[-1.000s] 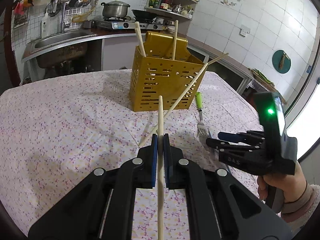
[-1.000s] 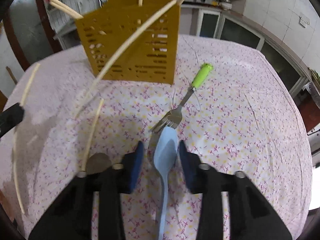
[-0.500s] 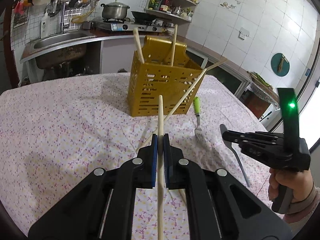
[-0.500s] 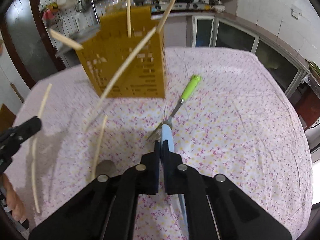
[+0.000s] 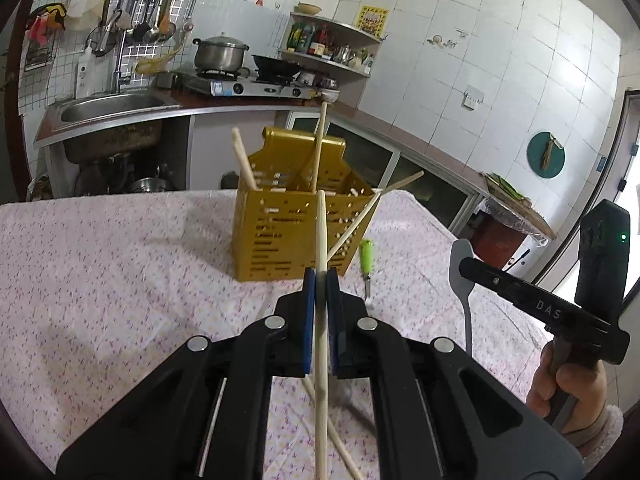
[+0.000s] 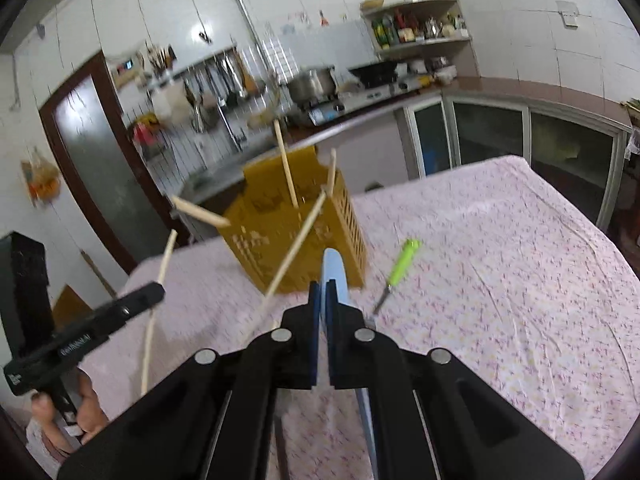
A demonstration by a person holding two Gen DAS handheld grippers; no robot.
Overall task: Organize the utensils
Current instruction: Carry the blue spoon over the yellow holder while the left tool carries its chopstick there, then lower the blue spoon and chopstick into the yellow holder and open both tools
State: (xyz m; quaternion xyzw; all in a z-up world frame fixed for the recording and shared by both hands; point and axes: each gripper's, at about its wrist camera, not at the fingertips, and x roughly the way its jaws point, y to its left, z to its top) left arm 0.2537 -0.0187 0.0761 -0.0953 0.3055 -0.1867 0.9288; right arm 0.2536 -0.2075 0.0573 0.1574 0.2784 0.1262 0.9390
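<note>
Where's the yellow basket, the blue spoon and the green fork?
yellow basket (image 5: 280,236), left wrist view, front wall.
blue spoon (image 6: 333,266), right wrist view, bowl.
green fork (image 6: 403,260), right wrist view, handle.

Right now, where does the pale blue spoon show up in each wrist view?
Left wrist: the pale blue spoon is at the right, clamped in the right gripper, bowl up.
Right wrist: centre, pale blue spoon rising from the shut jaws.
Shared landmark: the yellow utensil basket behind it.
</note>
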